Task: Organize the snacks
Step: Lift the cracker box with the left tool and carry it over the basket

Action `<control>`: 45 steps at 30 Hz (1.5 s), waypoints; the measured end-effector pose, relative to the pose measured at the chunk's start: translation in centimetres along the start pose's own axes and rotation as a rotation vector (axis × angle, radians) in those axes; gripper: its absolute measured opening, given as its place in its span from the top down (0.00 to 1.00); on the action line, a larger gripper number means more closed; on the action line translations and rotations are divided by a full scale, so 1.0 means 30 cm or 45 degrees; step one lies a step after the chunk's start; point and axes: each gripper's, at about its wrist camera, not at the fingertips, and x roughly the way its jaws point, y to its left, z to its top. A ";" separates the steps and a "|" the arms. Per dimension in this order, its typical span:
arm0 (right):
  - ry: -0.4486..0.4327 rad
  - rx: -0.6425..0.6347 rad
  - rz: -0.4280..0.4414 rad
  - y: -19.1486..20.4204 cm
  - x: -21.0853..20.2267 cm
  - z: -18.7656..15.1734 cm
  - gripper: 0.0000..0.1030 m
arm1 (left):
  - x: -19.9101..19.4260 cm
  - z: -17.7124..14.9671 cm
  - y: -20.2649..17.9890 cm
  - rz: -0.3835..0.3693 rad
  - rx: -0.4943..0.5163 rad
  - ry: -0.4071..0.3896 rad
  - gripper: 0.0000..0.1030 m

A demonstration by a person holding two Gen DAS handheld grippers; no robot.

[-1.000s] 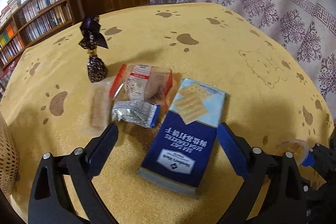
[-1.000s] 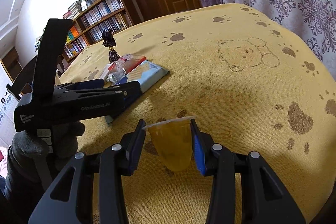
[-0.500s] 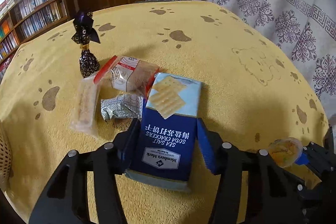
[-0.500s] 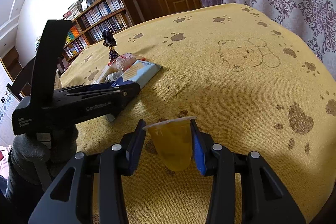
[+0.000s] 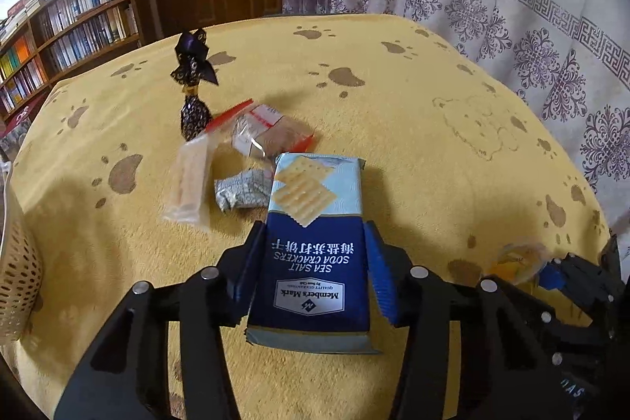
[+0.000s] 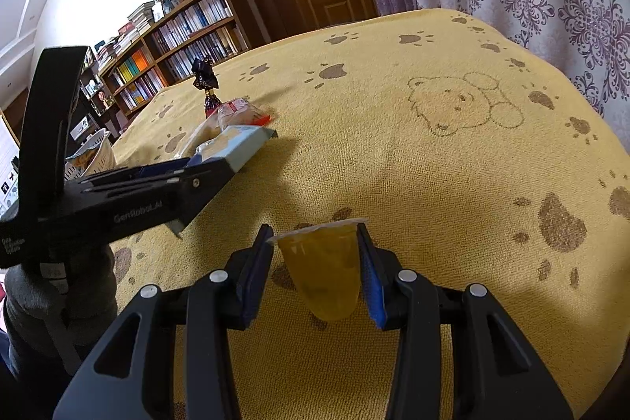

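Observation:
A blue soda cracker pack [image 5: 313, 243] sits between the pads of my left gripper [image 5: 313, 262], which is shut on its near half and holds it slightly off the yellow cloth. Behind it lie a silver foil packet [image 5: 240, 189], a clear wafer packet [image 5: 189, 184], a red-edged clear bag [image 5: 267, 136] and a dark wrapped sweet with a bow [image 5: 193, 93]. My right gripper [image 6: 317, 258] is shut on an orange jelly cup [image 6: 321, 266], also seen at the right edge of the left wrist view [image 5: 516, 262].
The yellow paw-print cloth [image 6: 433, 144] covers the table. A cream perforated basket [image 5: 15, 262] stands at the left edge, with the left gripper's body [image 6: 118, 195] beside it in the right wrist view. Bookshelves, a door and a patterned curtain stand behind.
My left gripper went from open around the cracker pack to shut on it, and the pack has lifted and turned straight. The right gripper and jelly cup have stayed put.

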 end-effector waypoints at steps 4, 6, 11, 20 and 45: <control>0.000 0.000 0.000 0.000 0.000 0.000 0.59 | 0.003 -0.017 0.001 0.011 0.003 0.007 0.50; 0.000 0.000 0.000 0.000 0.001 0.000 0.59 | 0.013 -0.021 0.001 0.016 0.002 0.018 0.50; -0.002 0.003 0.000 -0.001 -0.001 0.001 0.59 | 0.028 -0.020 0.003 0.018 0.000 0.021 0.49; -0.003 -0.001 -0.001 -0.001 -0.003 0.002 0.59 | 0.068 -0.013 0.002 0.019 -0.003 0.039 0.48; -0.006 0.006 -0.037 -0.002 -0.005 -0.004 0.59 | -0.226 -0.002 0.205 0.241 -0.143 -0.176 0.51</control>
